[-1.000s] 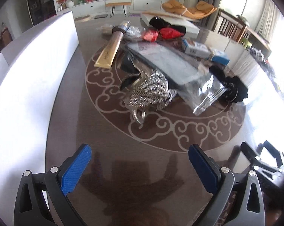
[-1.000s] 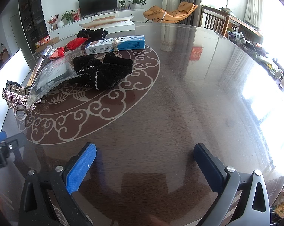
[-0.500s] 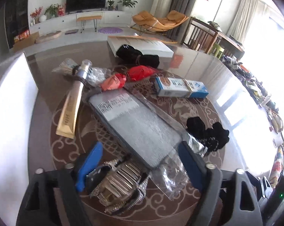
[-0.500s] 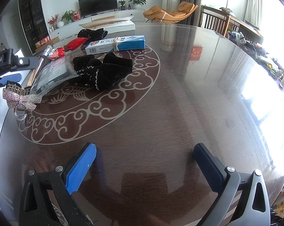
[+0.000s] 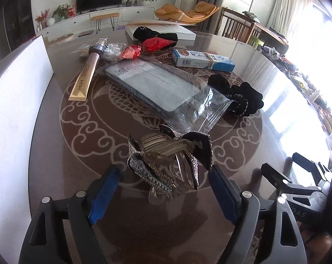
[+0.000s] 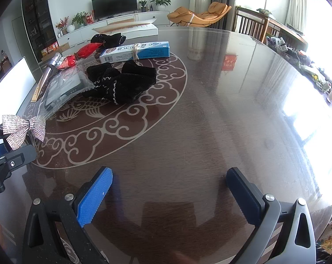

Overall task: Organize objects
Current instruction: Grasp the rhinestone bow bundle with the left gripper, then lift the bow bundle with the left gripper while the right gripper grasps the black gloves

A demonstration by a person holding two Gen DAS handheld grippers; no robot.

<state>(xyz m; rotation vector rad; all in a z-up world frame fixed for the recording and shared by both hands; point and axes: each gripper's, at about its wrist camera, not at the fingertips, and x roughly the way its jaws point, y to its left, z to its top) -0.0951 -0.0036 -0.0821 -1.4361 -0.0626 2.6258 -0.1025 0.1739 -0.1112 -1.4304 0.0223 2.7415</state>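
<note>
A rhinestone bow hair clip lies on the dark round table, just ahead of and between the blue pads of my open left gripper; the pads do not touch it. It also shows in the right wrist view at the far left beside the left gripper. My right gripper is open and empty over bare table. Beyond the clip lie a clear-bagged grey pack, a black hair bow, a blue-white box, a gold tube and a red wrapped item.
A white board stands along the table's left edge. A flat white box and another black bow sit at the far side. The right gripper's body is at the lower right of the left wrist view. Chairs stand beyond the table.
My left gripper moved forward over the clip, then drew back and lowered; the clip now lies between its open pads. The right gripper has not moved.
</note>
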